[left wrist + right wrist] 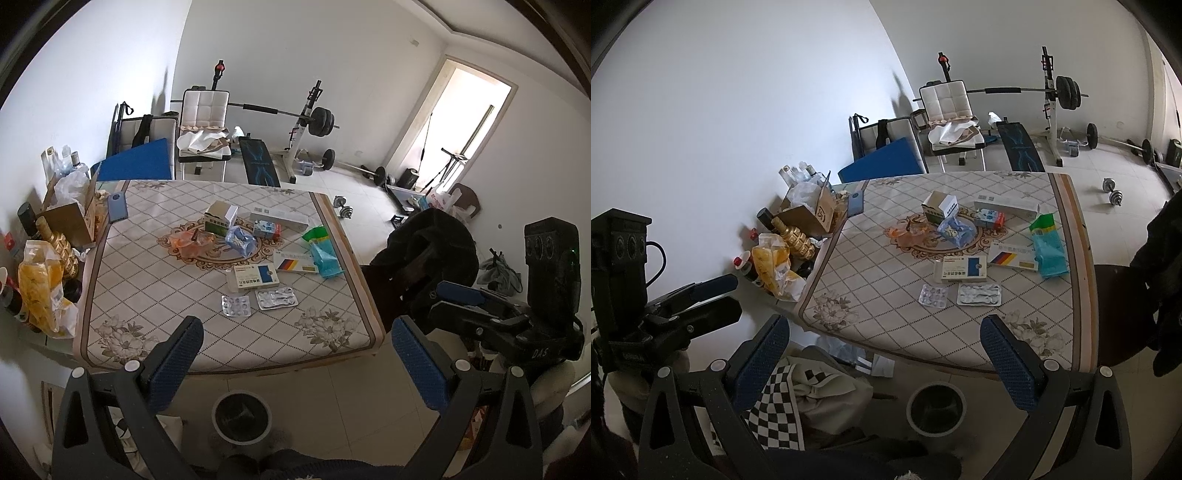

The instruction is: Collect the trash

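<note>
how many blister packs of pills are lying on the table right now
2. One silver blister pack lies nearest the table's front edge; the second blister pack lies just right of it. Others may hide under the boxes.

Left gripper [297, 363] jaws apart, table [122, 258] with medicine boxes [255, 278], 2 blister packs [236, 305], bin [242, 415] below.

I get flat daylight from an overexposed doorway [458, 136] far ahead and right of the left gripper [295, 354], its glass blown white. Shadows under the desk [1015, 354] are soft. Both feeds bend hard at the rim and vignette to black; focus is acceptable throughout.
</note>
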Tool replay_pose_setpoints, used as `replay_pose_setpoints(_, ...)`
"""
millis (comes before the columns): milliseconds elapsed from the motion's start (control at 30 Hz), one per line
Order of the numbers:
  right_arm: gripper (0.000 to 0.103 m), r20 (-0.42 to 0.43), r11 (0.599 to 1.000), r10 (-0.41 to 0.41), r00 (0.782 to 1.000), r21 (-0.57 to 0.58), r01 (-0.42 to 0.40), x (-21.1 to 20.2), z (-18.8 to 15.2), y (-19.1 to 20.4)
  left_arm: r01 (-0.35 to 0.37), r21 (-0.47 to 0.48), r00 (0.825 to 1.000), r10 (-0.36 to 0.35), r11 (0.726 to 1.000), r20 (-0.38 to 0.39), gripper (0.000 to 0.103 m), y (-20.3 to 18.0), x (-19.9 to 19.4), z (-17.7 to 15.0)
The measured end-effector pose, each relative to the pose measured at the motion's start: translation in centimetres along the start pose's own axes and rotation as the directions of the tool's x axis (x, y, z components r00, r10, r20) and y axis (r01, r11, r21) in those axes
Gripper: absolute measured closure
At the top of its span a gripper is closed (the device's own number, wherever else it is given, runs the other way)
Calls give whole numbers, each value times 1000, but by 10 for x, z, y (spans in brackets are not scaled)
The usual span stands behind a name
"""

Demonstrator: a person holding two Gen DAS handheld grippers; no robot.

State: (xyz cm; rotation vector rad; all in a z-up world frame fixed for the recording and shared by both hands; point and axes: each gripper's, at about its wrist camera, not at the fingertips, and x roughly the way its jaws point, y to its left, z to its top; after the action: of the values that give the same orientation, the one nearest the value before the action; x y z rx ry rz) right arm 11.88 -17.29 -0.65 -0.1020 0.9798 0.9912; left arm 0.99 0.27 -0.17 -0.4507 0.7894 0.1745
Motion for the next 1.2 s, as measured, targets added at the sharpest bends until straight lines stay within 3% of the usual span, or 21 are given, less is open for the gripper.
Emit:
replay_pose_setpoints(633, 0, -39, 999, 8, 999, 49, -6, 31, 10, -1, -9, -26, 999, 8, 1000, -42, 0, 22, 20, 6)
replay_pose_setpoints(733, 0, -47, 993, -50, 998, 102, 55, 45, 15, -10, -83, -34, 996, 81, 996, -46, 0, 35, 33, 13)
replay_pose_setpoints(867, 0, -74, 959, -178, 981, 211, 190, 79, 22, -39, -292, -44, 956, 291, 955, -30, 0, 61, 81, 28)
replay_pose_setpoints(933, 0, -89, 939, -220, 972, 253, 235, 100, 27, -59, -340, -46, 940, 338, 939, -41, 0, 73, 110, 32)
replay_pose_setpoints(1033, 0, -134, 894, -320, 938, 285, 346, 138, 42, -98, -394, -41, 914, 388, 918, -116, 0, 93, 168, 42)
replay_pose_setpoints(1133, 0, -192, 855, -371, 909, 312, 415, 175, 60, -148, -416, -61, 895, 397, 907, -203, 0, 106, 224, 53)
replay_pose_setpoints(1200, 0, -225, 816, -447, 866, 294, 498, 201, 74, -185, -426, -88, 883, 392, 901, -259, 0, 114, 261, 62)
